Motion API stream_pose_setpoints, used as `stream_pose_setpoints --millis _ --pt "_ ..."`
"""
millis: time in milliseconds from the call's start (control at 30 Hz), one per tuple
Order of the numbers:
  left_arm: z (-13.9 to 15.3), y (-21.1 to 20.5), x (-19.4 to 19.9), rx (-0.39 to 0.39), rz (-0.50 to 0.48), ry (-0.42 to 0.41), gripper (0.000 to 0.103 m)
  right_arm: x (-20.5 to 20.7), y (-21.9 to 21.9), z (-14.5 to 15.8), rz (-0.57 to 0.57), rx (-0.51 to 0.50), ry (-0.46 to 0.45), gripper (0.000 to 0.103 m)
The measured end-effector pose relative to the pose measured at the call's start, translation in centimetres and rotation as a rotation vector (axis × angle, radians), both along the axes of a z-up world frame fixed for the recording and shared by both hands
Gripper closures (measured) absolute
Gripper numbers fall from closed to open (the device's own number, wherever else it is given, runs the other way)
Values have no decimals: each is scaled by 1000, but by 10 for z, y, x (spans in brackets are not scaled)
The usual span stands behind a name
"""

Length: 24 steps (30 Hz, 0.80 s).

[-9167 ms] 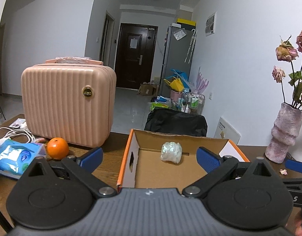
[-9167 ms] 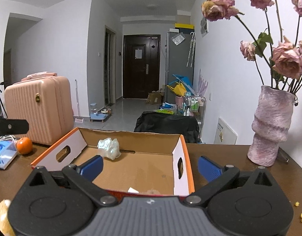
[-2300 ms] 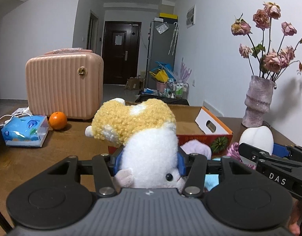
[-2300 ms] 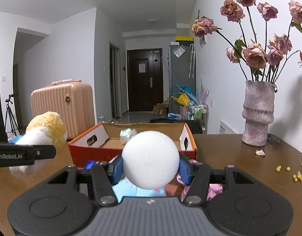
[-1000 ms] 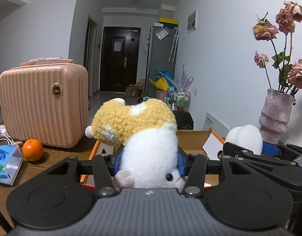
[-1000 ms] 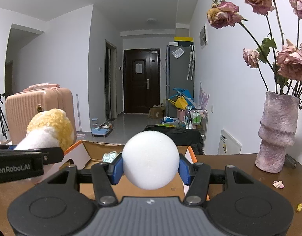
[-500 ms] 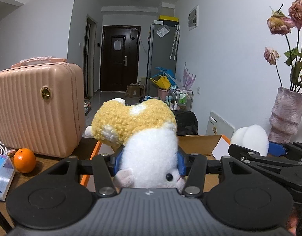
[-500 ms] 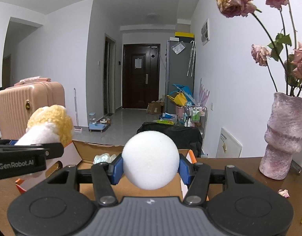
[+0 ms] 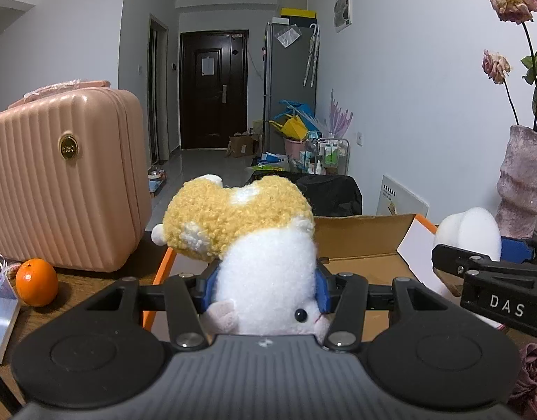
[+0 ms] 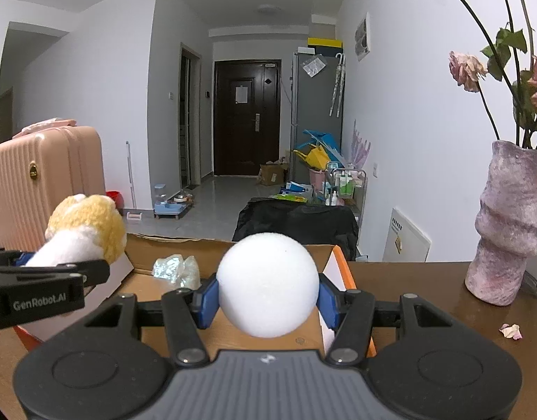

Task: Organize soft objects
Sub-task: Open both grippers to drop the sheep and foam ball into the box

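Brown worktop (image 10: 425, 301), open cardboard box (image 10: 205, 245) ahead.
Both grippers point slightly downward over it: left gripper (image 9: 266, 280) clamps a plush toy (image 9: 254, 238); right gripper (image 10: 266, 301) clamps a white foam ball (image 10: 267, 284).

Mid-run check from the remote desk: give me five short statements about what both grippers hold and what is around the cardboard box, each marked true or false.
1. The left gripper is shut on a yellow and white plush toy. True.
2. The right gripper is open with nothing in it. False: it is shut on a white foam ball.
3. The cardboard box already holds a crumpled clear plastic wad. True.
4. The orange lies inside the box. False: it sits on the table in front of the pink suitcase.
5. The vase lies tipped over. False: it stands upright beside the box.
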<state>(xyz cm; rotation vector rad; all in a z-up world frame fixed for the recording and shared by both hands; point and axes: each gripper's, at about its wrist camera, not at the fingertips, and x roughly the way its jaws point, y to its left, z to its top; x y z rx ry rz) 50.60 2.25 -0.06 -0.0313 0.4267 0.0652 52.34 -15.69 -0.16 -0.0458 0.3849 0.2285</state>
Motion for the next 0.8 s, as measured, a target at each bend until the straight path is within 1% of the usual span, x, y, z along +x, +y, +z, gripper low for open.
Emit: stream_pose_setpoints --millis 100,133,167,200,233,267,300,333,367,433,600,800 --pt "-1 3 1 -15 -2 0 48 2 0 -1 -1 -4 9 45" --pt "-1 4 1 -19 2 1 40 2 0 -1 -2 -6 11 41" --pt "0 6 1 -23 7 -4 30 1 1 -2 -9 -9 12 38" --pt "1 6 0 -24 13 -12 25 1 1 -2 -13 -7 13 30" --pt "2 7 -2 -24 22 -22 15 1 0 -2 -15 -2 14 22" --pt "3 7 -4 -23 33 -32 6 1 -1 -1 -19 2 14 18" --pt "4 7 -6 -21 45 -40 2 1 -2 -1 -25 4 14 12" --pt "4 7 -7 -20 55 -49 0 0 -3 -1 -33 7 13 8" --pt "6 8 -9 -22 64 -56 0 0 -4 -2 -39 9 14 8" --pt "7 9 -10 -30 72 -62 0 0 -5 -1 -45 16 17 3" --pt "8 14 -9 -49 91 -46 0 -2 -6 1 -54 18 8 1" --pt "11 17 -14 -66 87 -48 0 -9 -2 4 -51 6 3 0"
